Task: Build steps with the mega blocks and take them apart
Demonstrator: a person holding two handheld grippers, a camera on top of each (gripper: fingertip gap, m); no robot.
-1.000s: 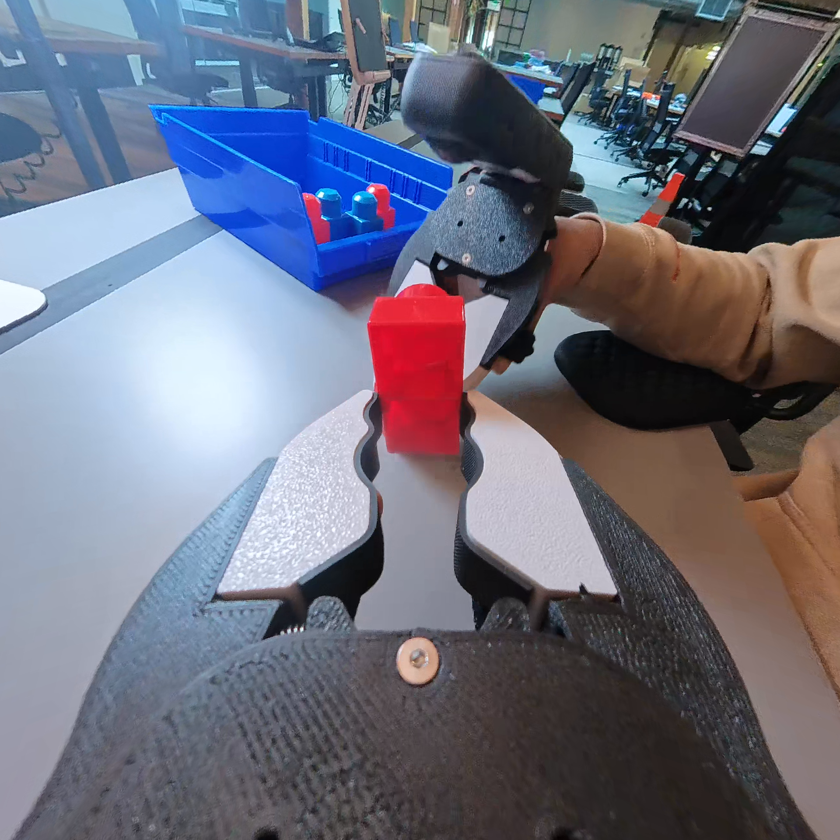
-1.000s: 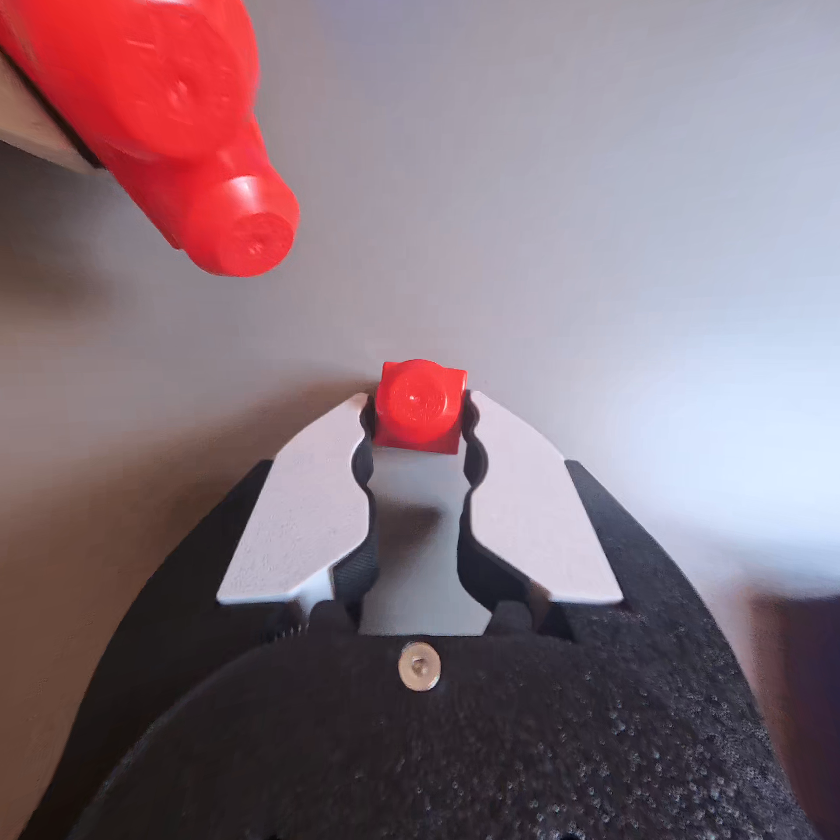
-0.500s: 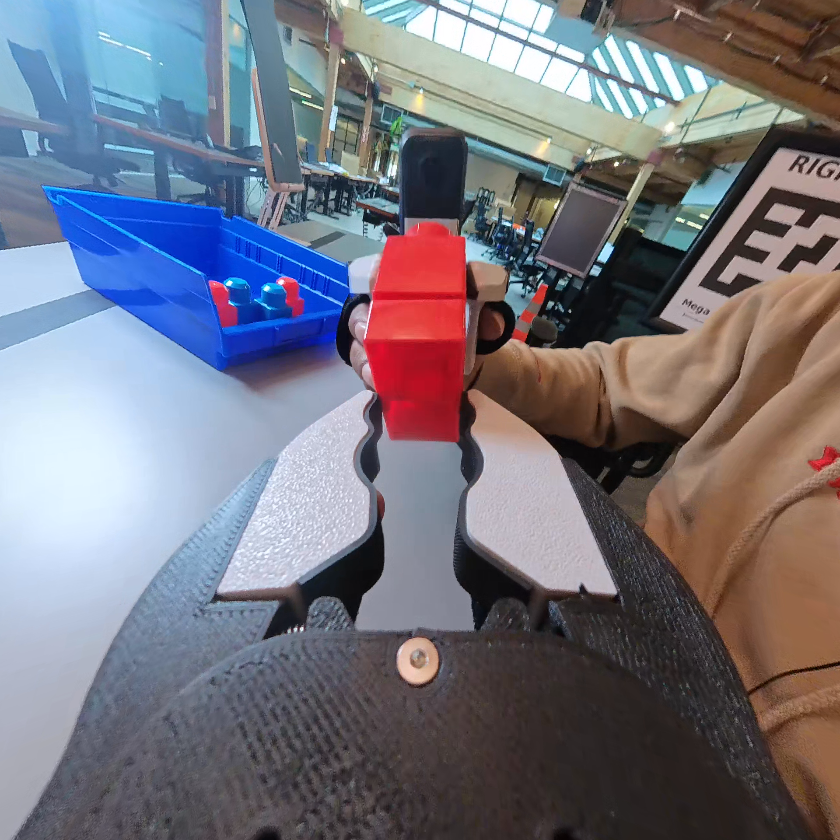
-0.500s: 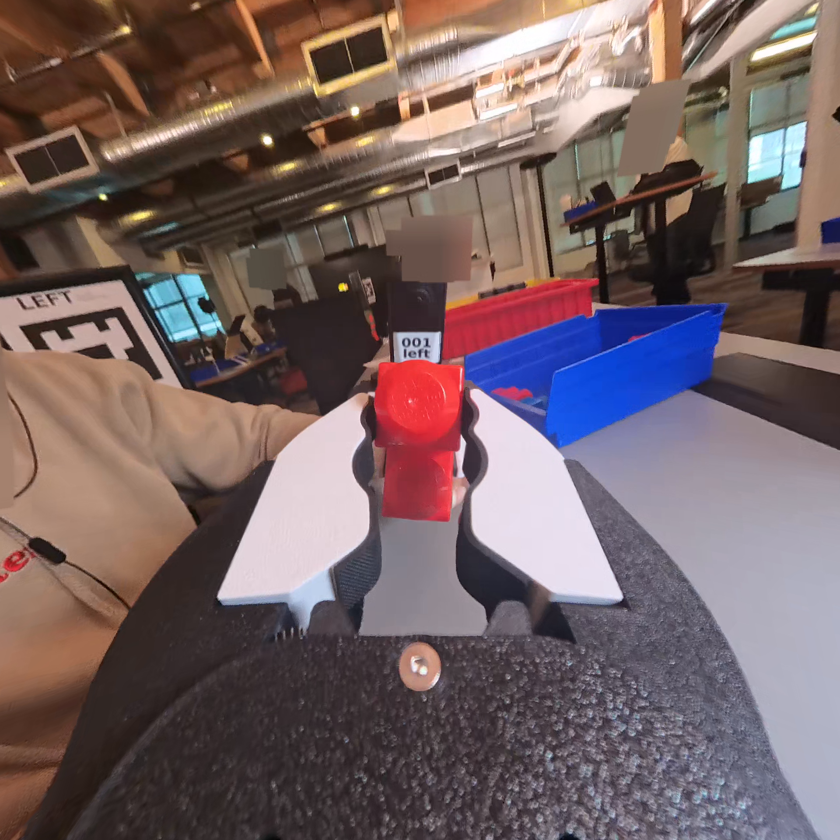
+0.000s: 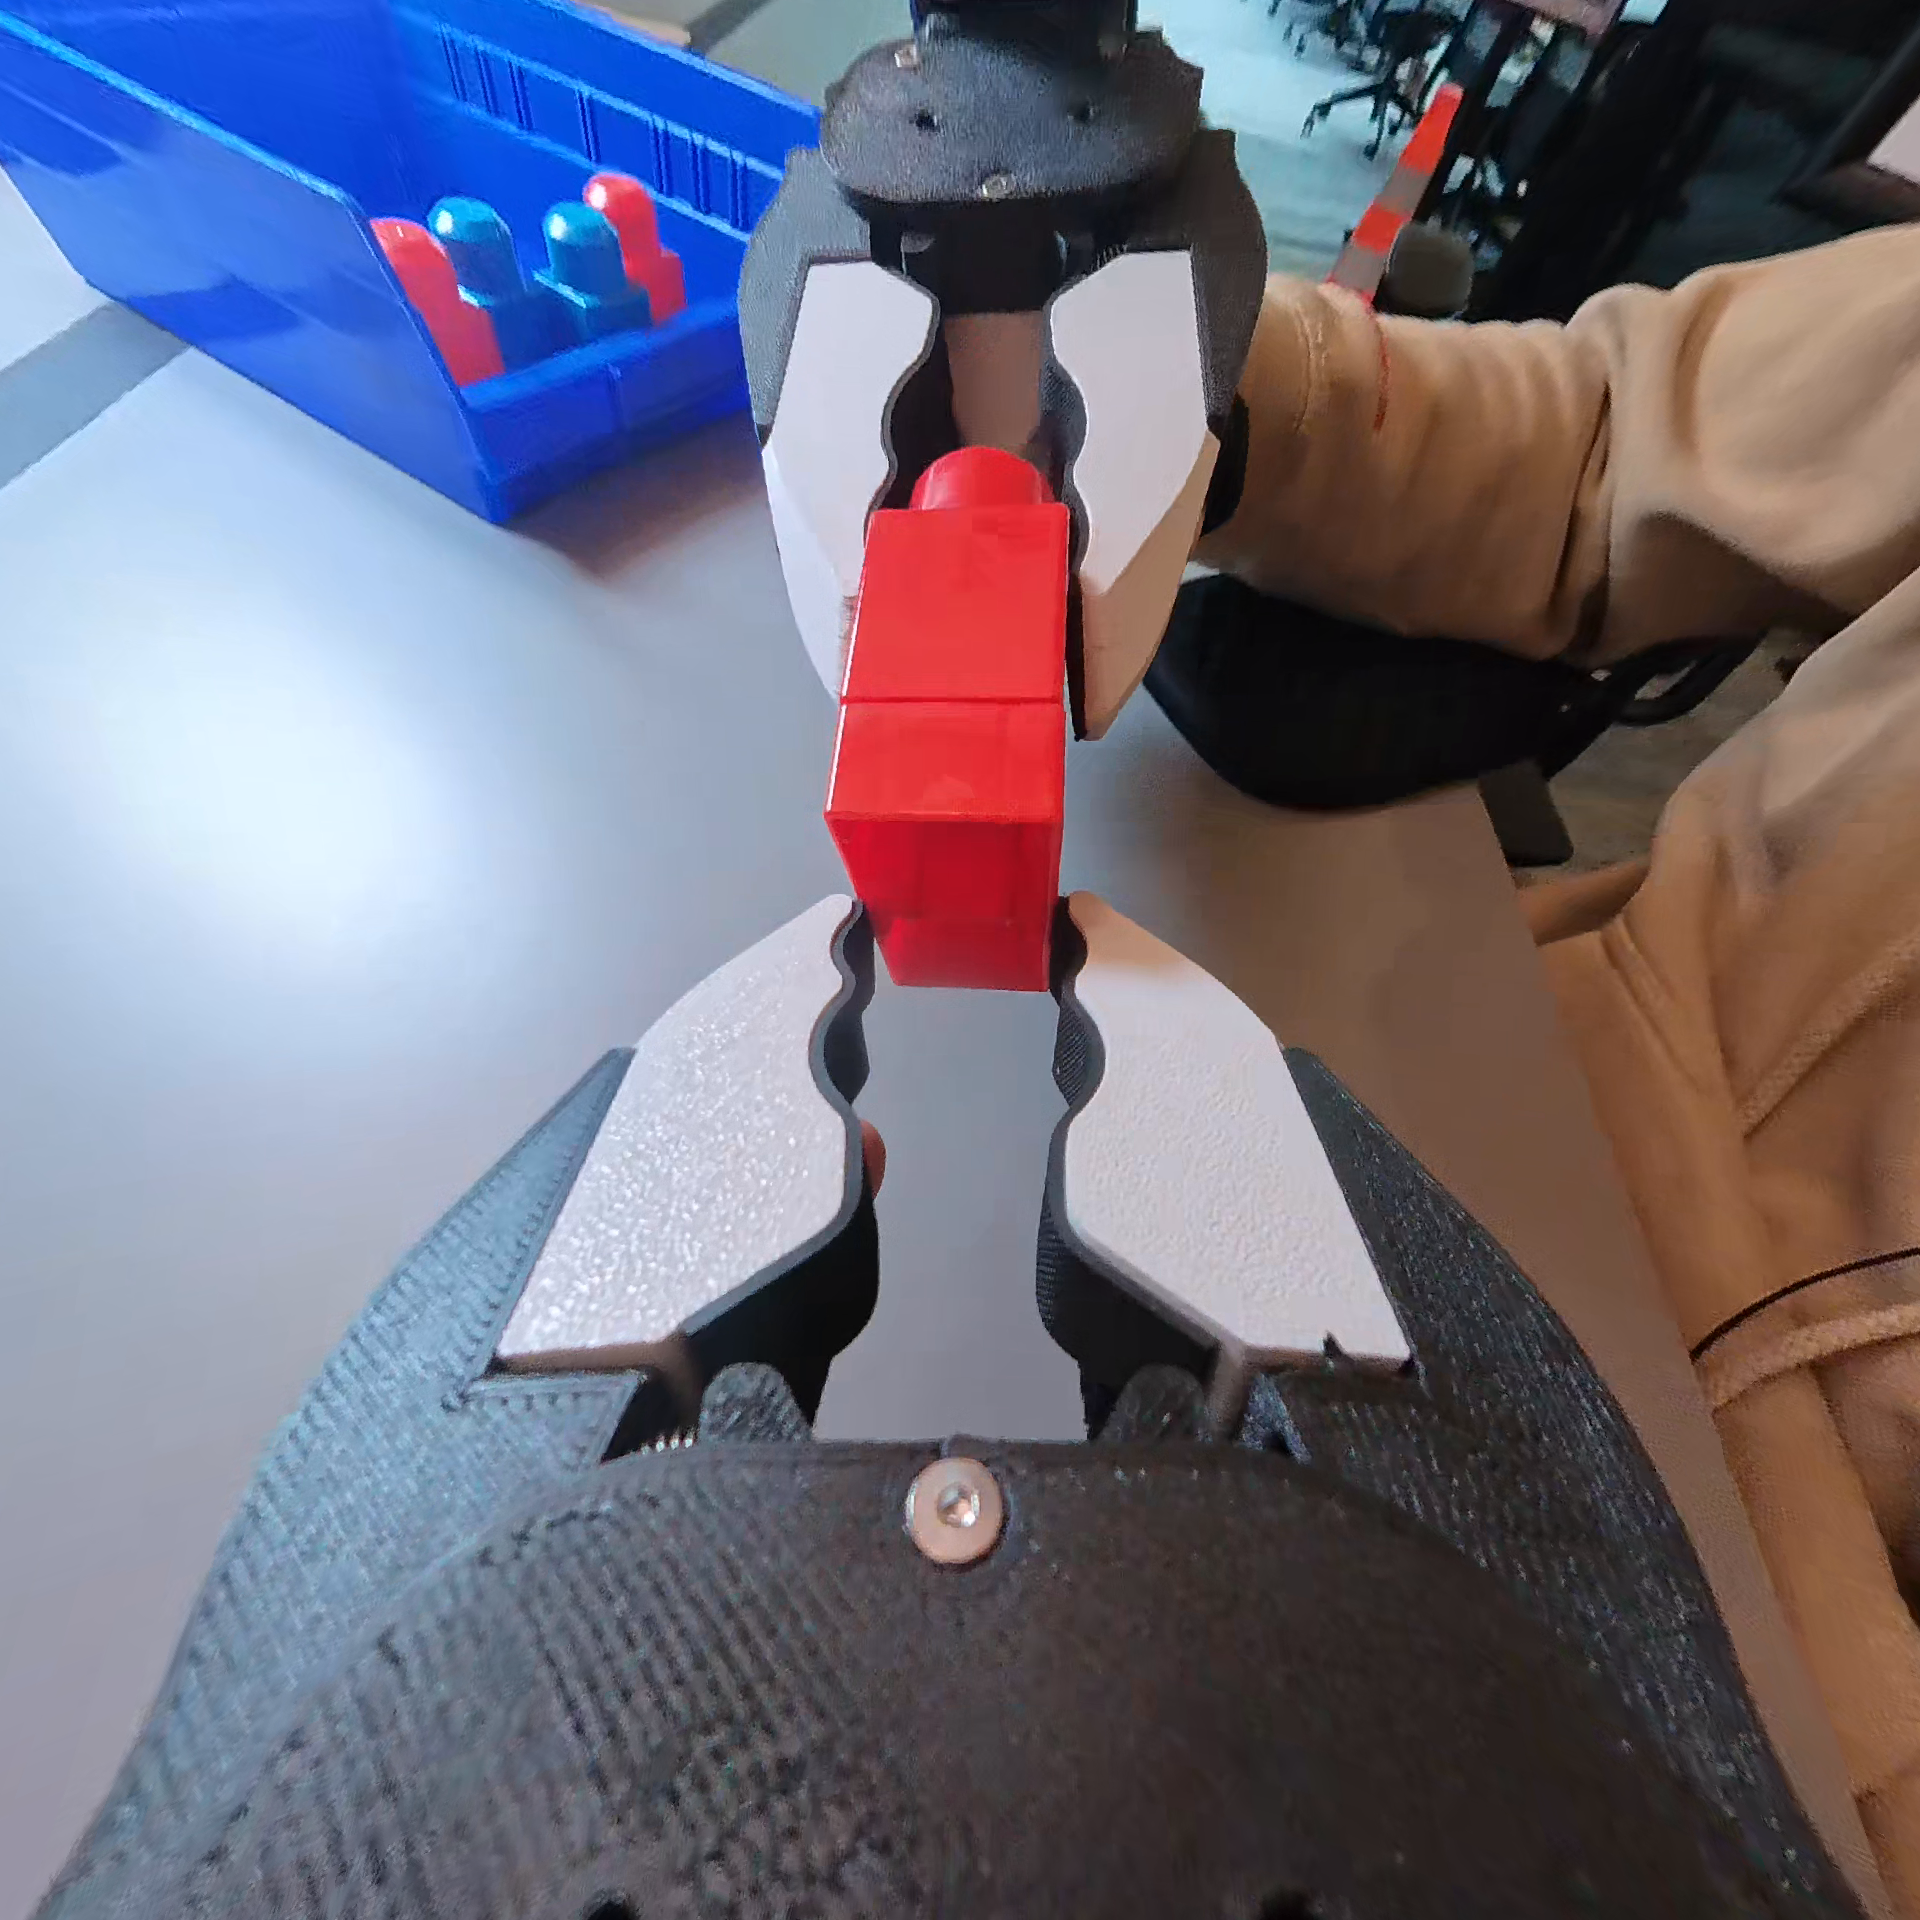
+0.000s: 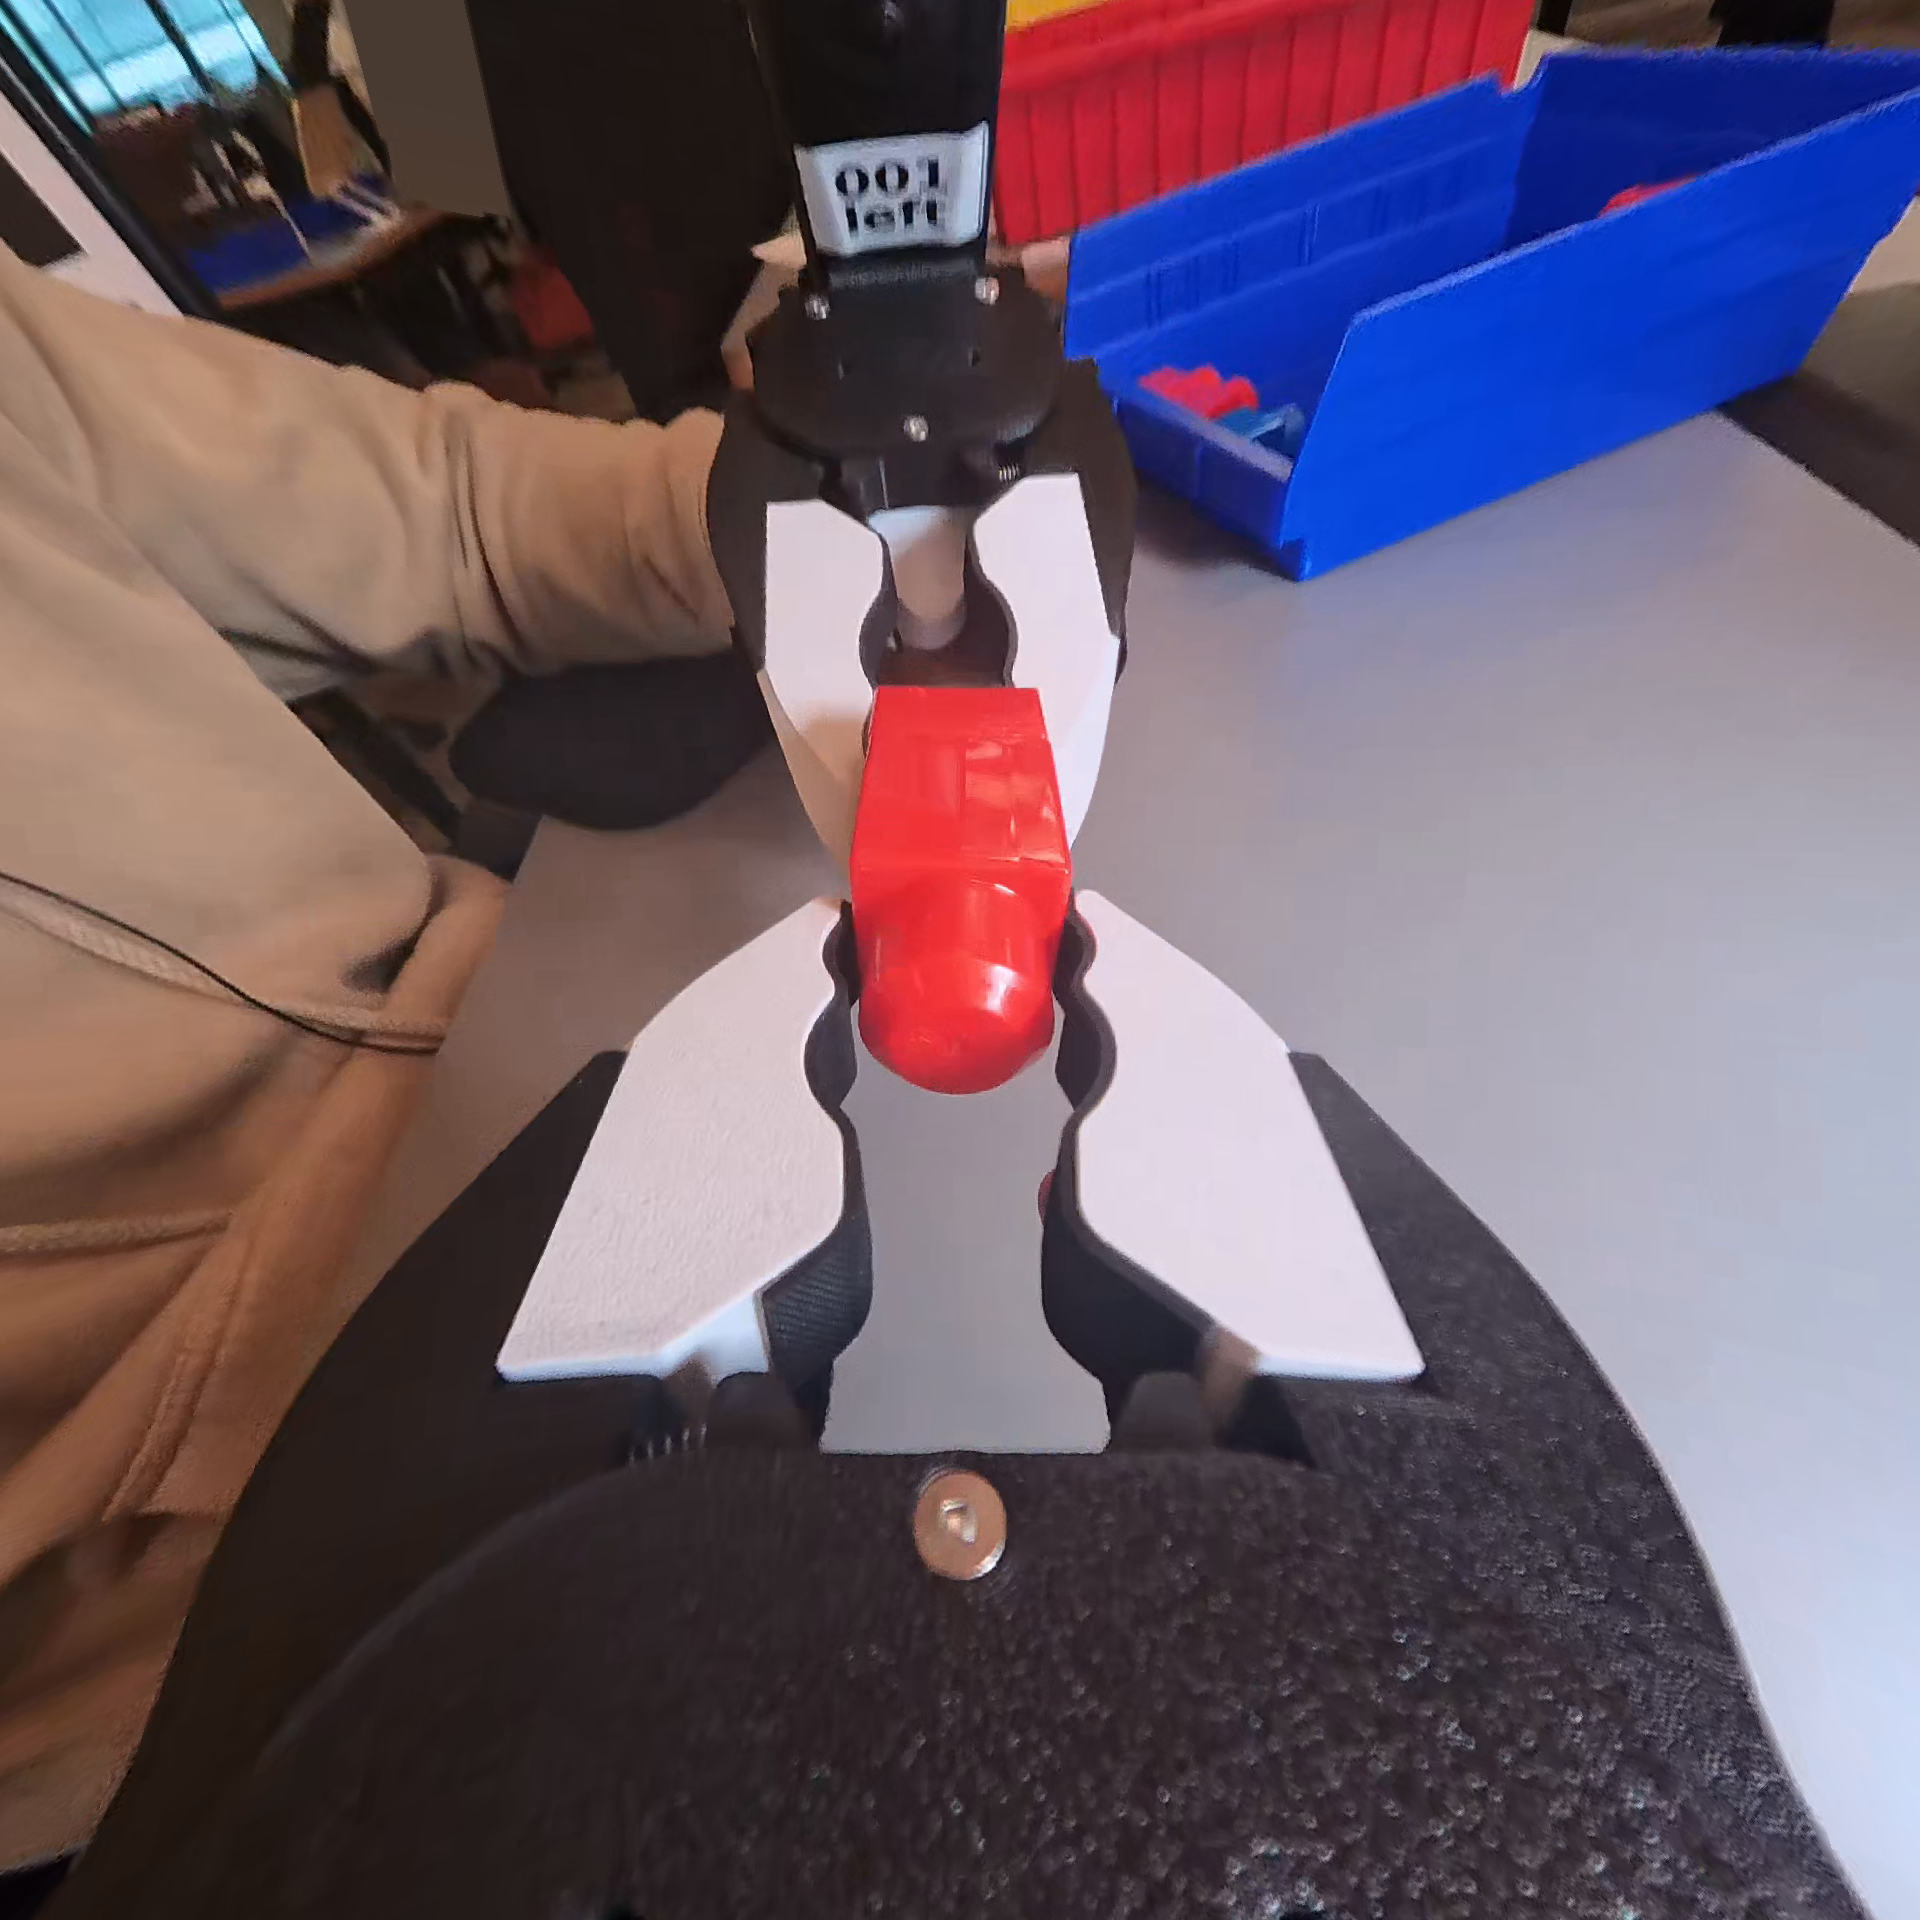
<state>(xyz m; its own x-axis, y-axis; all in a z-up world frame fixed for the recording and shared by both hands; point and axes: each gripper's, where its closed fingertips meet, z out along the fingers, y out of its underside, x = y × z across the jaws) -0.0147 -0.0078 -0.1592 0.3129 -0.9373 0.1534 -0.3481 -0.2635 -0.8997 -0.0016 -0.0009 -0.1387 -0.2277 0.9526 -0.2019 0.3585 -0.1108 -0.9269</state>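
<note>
Red mega blocks are joined end to end in a short stack, held in the air over the grey table. My left gripper is shut on the near red block. My right gripper faces it and is shut on the far red block, whose stud points into its jaws. In the right wrist view my right gripper grips the studded block, and the left gripper holds the block behind it.
A blue bin stands at the back left with red and blue blocks inside; it also shows in the right wrist view, with a red bin behind it. Tan sleeves flank the table edge. Both grippers' tips are close together, under 4 cm apart.
A second ago the two grippers held their red blocks apart. They came together, and the blocks are now joined. Both grippers have tilted down towards the table.
</note>
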